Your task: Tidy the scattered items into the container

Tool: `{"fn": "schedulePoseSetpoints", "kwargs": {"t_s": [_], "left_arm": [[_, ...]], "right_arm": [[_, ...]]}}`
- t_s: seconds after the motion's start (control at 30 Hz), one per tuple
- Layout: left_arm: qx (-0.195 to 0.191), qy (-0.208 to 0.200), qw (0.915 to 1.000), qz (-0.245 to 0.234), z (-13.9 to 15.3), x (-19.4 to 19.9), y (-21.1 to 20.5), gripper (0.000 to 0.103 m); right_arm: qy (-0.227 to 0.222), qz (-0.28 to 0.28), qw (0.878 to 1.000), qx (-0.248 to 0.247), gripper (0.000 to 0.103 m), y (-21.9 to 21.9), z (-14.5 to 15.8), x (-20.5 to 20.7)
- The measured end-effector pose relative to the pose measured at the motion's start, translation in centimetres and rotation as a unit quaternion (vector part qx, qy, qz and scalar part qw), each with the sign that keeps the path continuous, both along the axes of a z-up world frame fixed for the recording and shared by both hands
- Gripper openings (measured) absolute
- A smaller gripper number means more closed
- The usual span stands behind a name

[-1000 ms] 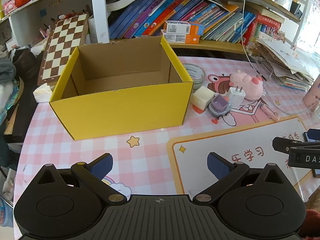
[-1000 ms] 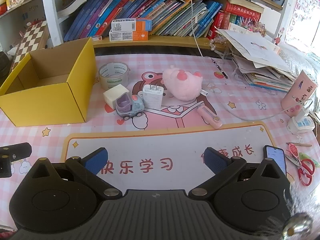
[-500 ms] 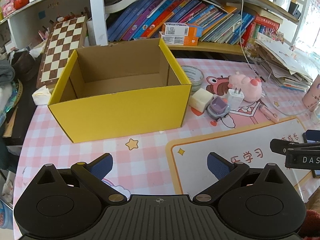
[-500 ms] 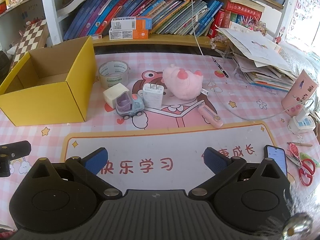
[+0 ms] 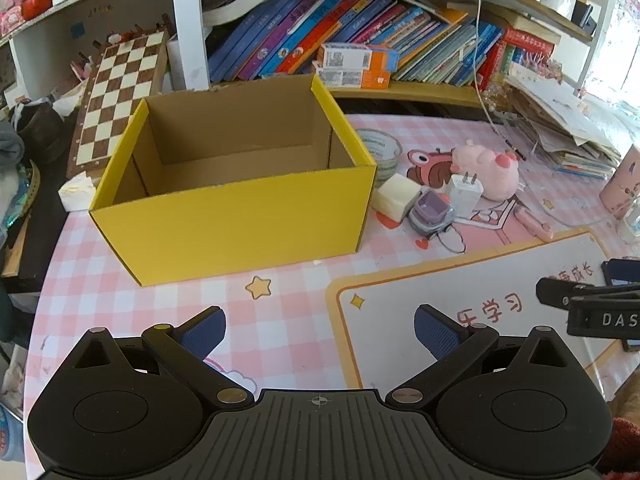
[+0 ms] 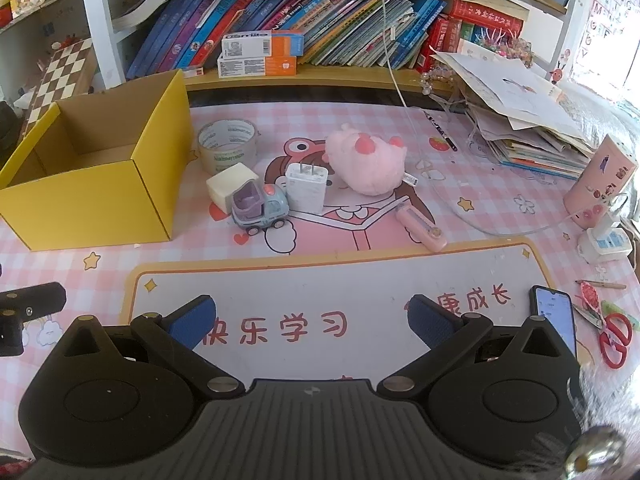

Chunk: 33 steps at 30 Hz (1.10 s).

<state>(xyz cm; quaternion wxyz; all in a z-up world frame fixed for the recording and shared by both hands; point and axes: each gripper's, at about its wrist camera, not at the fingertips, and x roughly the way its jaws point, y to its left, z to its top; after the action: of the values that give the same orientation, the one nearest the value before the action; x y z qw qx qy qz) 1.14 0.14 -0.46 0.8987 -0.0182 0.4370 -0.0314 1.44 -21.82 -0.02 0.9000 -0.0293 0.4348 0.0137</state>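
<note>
An empty yellow cardboard box (image 5: 240, 216) (image 6: 92, 196) stands open on the pink table. To its right lie a tape roll (image 6: 227, 146), a cream block (image 6: 230, 186), a purple toy truck (image 6: 260, 206), a white charger (image 6: 307, 187), a pink plush (image 6: 366, 164) and a pink pen-like stick (image 6: 421, 229). The same items show in the left wrist view, among them the truck (image 5: 431, 211) and the plush (image 5: 488, 172). My left gripper (image 5: 320, 328) is open and empty, in front of the box. My right gripper (image 6: 310, 320) is open and empty, over the white mat.
A white mat with a yellow border (image 6: 340, 300) covers the table front. A phone (image 6: 554, 316), red scissors (image 6: 614, 336) and a pink cup (image 6: 600, 184) are at the right. A paper stack (image 6: 520, 120) and a bookshelf (image 6: 304, 4) are behind. A chessboard (image 5: 120, 96) leans at the left.
The left gripper has drifted slightly, so the box sits a little lower in its view. The right gripper view has shifted very little. Nothing has been taken hold of.
</note>
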Motion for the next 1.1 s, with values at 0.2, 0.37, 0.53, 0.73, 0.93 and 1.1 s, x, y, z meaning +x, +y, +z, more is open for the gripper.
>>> {"fn": "schedulePoseSetpoints", "kwargs": {"t_s": [0.2, 0.37, 0.53, 0.73, 0.93, 1.1], "left_arm": [[-0.006, -0.005, 1.0, -0.002, 0.1, 0.1, 0.1, 0.102], [-0.008, -0.003, 0.9999, -0.005, 0.0, 0.4, 0.0, 0.102], [-0.011, 0.0, 0.9999, -0.008, -0.1, 0.7, 0.0, 0.102], [-0.009, 0.004, 0.9999, -0.012, -0.1, 1.2, -0.2, 0.102], [-0.006, 0.008, 0.9998, -0.017, -0.2, 1.8, -0.4, 0.102], [-0.014, 0.01, 0.9997, -0.02, -0.4, 2.2, -0.7, 0.102]], "right_arm": [[-0.001, 0.001, 1.0, 0.0, 0.103, 0.0, 0.0, 0.0], [0.0, 0.0, 1.0, 0.0, 0.103, 0.0, 0.0, 0.2], [0.0, 0.0, 1.0, 0.0, 0.103, -0.1, -0.1, 0.5], [0.002, -0.001, 1.0, 0.001, 0.103, -0.3, -0.3, 1.0], [0.005, -0.002, 1.0, 0.003, 0.103, -0.4, -0.4, 1.5], [0.007, -0.003, 1.0, 0.004, 0.103, -0.8, -0.5, 1.9]]}}
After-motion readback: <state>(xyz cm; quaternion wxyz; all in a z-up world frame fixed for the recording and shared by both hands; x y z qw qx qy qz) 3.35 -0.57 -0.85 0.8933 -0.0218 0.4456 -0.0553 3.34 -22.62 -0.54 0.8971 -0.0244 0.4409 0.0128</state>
